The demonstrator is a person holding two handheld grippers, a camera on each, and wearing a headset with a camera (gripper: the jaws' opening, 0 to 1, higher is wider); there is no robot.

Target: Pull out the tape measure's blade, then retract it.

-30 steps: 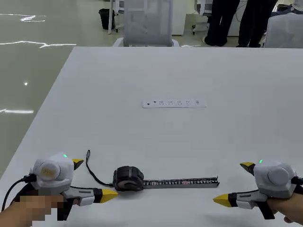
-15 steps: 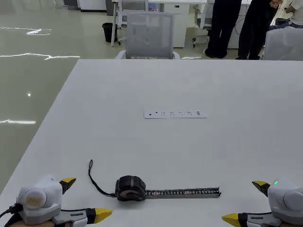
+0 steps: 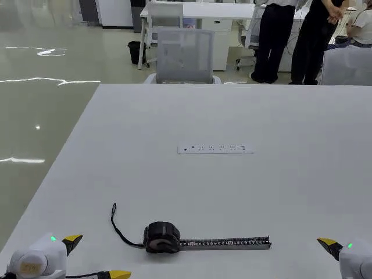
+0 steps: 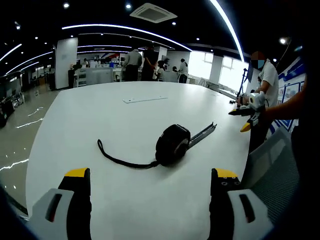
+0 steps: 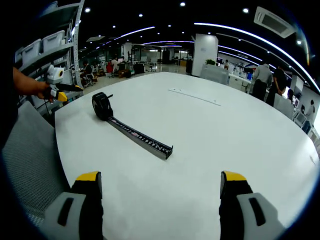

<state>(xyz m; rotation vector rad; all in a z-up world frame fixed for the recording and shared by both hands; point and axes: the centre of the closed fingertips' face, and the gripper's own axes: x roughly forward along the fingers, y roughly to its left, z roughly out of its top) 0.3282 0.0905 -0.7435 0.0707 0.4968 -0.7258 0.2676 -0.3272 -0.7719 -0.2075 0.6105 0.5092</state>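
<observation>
Obs., head view:
- White table [image 3: 244, 110]. The tape measure [image 3: 161, 237] sits near its 6 o'clock edge, black case resting on the surface.
- The blade [image 3: 225, 243] is out of the case and lies flat on the table, running toward 3 o'clock. Its hooked tip rests on the surface, free of both tools.
- A black wrist strap [image 3: 119, 225] trails from the case toward 10 o'clock, loop end loose on the table.
- A white power strip [image 3: 215, 149] lies at 12 o'clock from the case, well apart.
- A grey mesh chair [image 3: 185, 53] stands at the table's far edge, with people standing [image 3: 273, 38] beyond at 1 o'clock.

Claws:
- Left gripper [image 4: 151, 174]: the yellow-tipped jaws are spread wide with bare table between them, gripping nothing. In its own view the case lies ahead at 12 o'clock, apart from the tips. From the head view it sits at 8 o'clock of the case.
- Right gripper [image 5: 161, 176]: the jaws are likewise spread wide and hold nothing. In its own view the blade's hook end lies ahead at 12 o'clock, short of the tips, and the blade runs back to the case at 10 o'clock. From the head view it sits at 4 o'clock of the blade tip, near but not touching.
</observation>
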